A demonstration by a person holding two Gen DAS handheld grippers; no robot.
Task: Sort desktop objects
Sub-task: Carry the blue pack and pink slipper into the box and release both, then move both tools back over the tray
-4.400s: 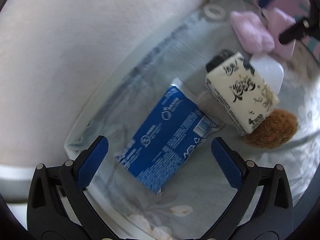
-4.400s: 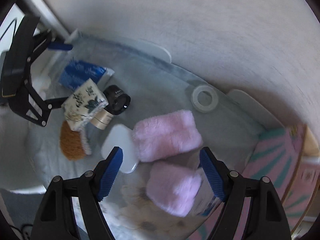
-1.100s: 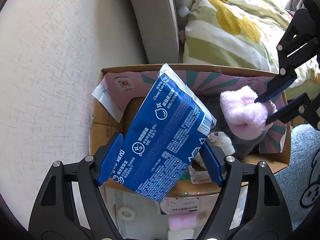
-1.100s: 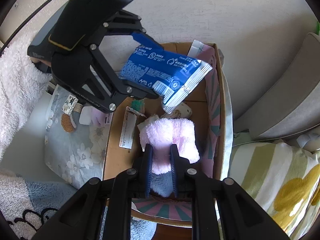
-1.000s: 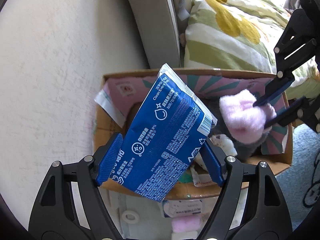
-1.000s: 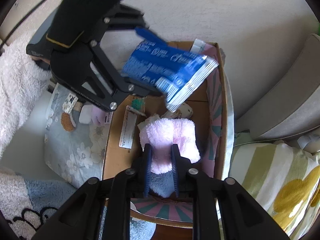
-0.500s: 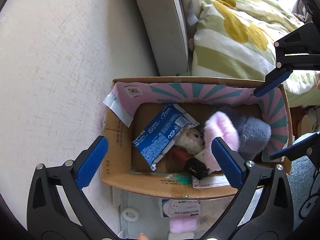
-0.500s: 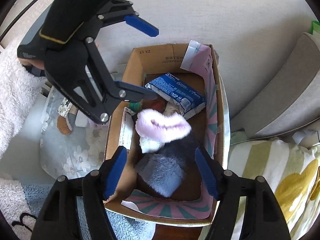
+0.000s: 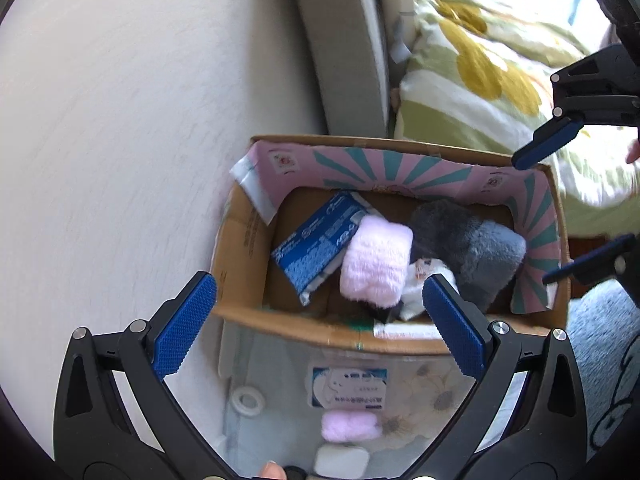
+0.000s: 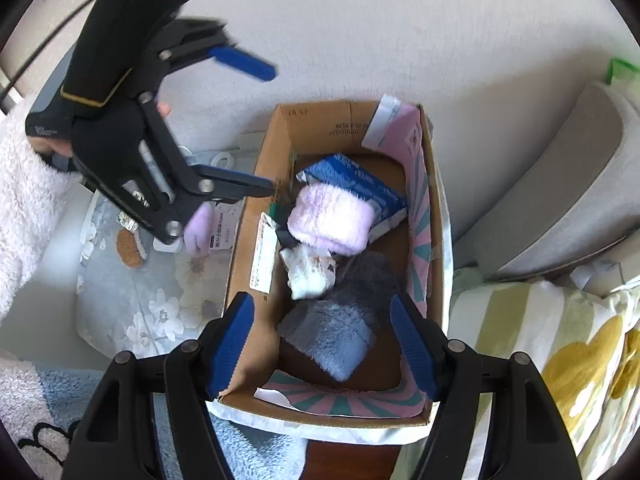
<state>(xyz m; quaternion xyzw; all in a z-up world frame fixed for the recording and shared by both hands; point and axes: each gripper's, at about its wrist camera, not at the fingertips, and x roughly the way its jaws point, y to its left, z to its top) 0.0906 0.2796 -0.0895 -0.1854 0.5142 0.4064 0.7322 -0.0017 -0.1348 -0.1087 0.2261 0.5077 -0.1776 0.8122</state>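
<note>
A cardboard box with a pink and teal lining holds a blue wipes pack, a pink fluffy cloth lying partly on the pack, a grey fluffy item and a small white item. My left gripper is open and empty above the box's near edge. My right gripper is open and empty above the grey item. Each gripper shows in the other's view.
A floral tray beside the box carries a second pink cloth, a white tape ring, a labelled packet and a brown round pad. A striped yellow-green pillow and a grey cushion lie beyond the box.
Both grippers opened: the blue wipes pack and the pink cloth dropped into the box. In the last half second the cloth settled onto the pack and both grippers drew back slightly.
</note>
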